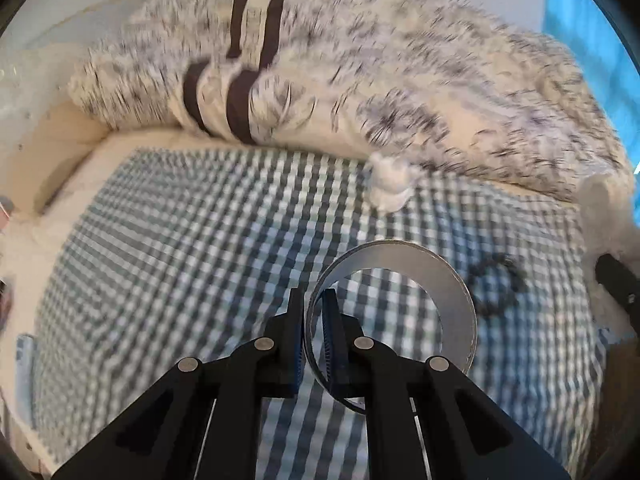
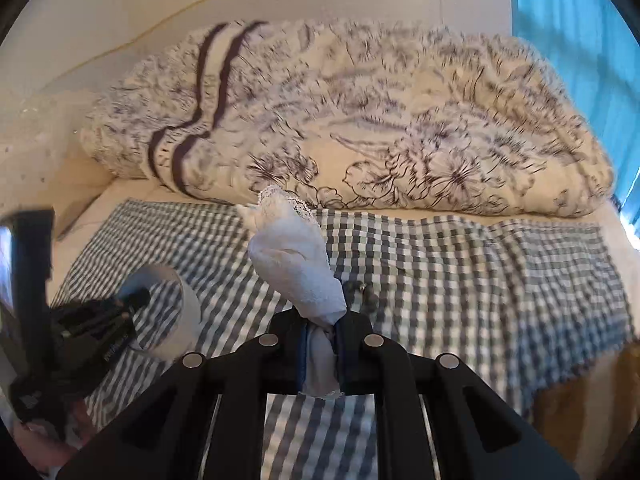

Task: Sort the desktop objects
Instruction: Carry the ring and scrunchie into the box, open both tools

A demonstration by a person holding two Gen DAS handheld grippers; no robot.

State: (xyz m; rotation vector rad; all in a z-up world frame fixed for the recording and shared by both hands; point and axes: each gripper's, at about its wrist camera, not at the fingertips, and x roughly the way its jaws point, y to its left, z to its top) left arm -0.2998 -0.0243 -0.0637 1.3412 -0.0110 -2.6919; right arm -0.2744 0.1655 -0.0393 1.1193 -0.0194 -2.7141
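Left gripper [image 1: 314,320] clamps the wall of a grey tape roll [image 1: 420,276], lower centre of frame, above the checked cloth [image 1: 180,240]. Right gripper [image 2: 322,340] pinches a white lace-trimmed sock [image 2: 292,256], centre frame, floral duvet [image 2: 400,128] across the top.

Counted on the one checked cloth [image 2: 460,280]: one tape roll [image 1: 404,280] at its left part, one white lace sock [image 2: 296,264] above its middle, one dark hair tie [image 1: 498,284] right of the roll. One floral duvet [image 2: 360,120] lies beyond it.
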